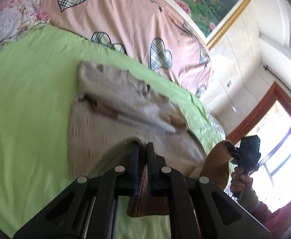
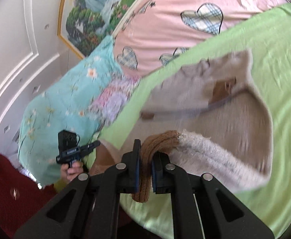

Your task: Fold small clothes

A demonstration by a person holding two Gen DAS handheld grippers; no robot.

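Left gripper point(image 1: 143, 149), seen in its own wrist view, is clamped on the brown ribbed hem of a beige knit garment point(image 1: 113, 115) spread over the green sheet point(image 1: 26, 99), toward the bed's right edge. From the right wrist view, the right gripper point(image 2: 145, 155) pinches another brown hem corner likewise; to fold well, I'd keep both corners level and taut, laying them together onto the far edge

Black two-finger grippers, a dark red sleeve

The left gripper point(image 1: 143, 151) and right gripper point(image 2: 146, 151) are matte black, with angular linkage arms, round silver pins and blue-edged finger pads point(image 2: 153, 169). Bare-skinned hands point(image 2: 72, 171) grip the black handles; the sleeve point(image 2: 8, 189) is dark red.
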